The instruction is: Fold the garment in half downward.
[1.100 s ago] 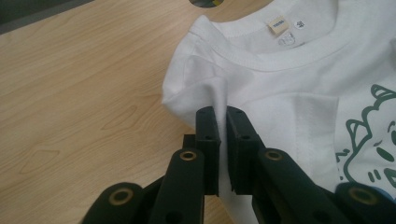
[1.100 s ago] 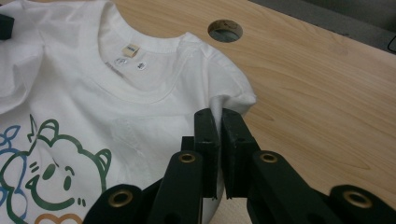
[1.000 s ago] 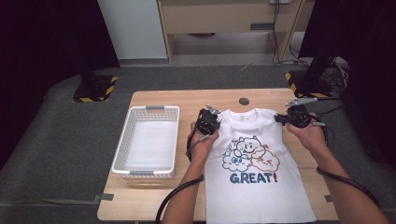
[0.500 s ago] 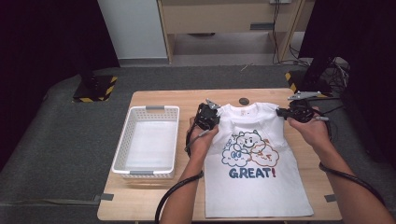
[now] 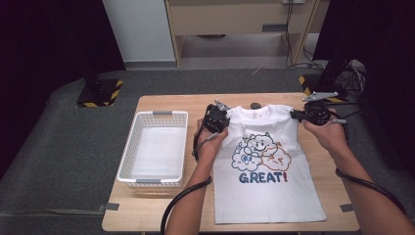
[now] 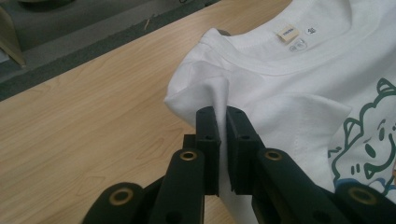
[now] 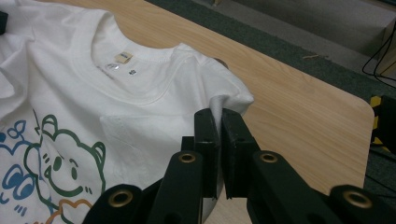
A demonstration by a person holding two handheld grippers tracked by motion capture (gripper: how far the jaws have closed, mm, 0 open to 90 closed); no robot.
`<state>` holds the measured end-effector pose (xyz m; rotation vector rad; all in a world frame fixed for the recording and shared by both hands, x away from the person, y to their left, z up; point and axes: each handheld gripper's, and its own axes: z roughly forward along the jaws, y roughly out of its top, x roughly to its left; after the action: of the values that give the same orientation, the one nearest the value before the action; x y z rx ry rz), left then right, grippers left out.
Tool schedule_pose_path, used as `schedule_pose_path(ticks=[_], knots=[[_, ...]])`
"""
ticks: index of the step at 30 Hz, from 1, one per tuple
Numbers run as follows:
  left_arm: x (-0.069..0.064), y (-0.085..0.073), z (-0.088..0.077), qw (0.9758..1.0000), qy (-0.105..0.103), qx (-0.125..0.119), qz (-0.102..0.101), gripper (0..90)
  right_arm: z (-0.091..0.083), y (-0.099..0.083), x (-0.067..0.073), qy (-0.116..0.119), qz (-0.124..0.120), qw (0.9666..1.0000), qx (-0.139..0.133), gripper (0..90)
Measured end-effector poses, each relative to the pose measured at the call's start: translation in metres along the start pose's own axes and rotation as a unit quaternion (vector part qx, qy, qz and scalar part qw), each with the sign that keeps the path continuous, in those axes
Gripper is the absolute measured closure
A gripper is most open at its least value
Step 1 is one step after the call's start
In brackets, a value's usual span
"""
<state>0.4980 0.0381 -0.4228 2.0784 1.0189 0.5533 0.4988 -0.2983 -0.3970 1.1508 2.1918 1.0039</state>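
Observation:
A white T-shirt (image 5: 268,166) printed with cartoon clouds and the word GREAT! lies face up on the wooden table (image 5: 161,215), collar away from me. My left gripper (image 5: 221,113) is shut on the shirt's left shoulder fabric (image 6: 223,100), with a pinched fold between its black jaws. My right gripper (image 5: 295,114) is shut on the right shoulder fabric (image 7: 218,103) in the same way. Both shoulders are lifted off the table while the hem still rests flat near the front edge. The collar label (image 6: 287,34) faces up.
A white slatted basket (image 5: 154,148), nothing in it, stands on the table's left part. A small dark round object (image 5: 255,105) lies just beyond the collar. Bare wood shows right of the shirt (image 5: 328,176). Grey floor, cables and striped stand bases surround the table.
Both grippers have risen a little, holding the shoulders, and the upper part of the shirt has lifted with them. The sleeves now hang folded inward under the shoulders.

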Motion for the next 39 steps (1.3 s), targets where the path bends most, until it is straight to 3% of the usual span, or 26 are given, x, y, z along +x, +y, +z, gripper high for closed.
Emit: schedule_pose_path(ticks=[19,39], knots=[[0.000,0.011,-0.004,1.0000,0.001,-0.007,0.006,84.6,-0.008,0.006,-0.003,-0.008,0.001,1.0000,-0.004,86.1],[0.006,0.036,-0.017,0.9994,0.010,-0.025,0.021,84.6,-0.019,0.025,-0.006,-0.017,-0.004,0.9996,-0.022,86.1]])
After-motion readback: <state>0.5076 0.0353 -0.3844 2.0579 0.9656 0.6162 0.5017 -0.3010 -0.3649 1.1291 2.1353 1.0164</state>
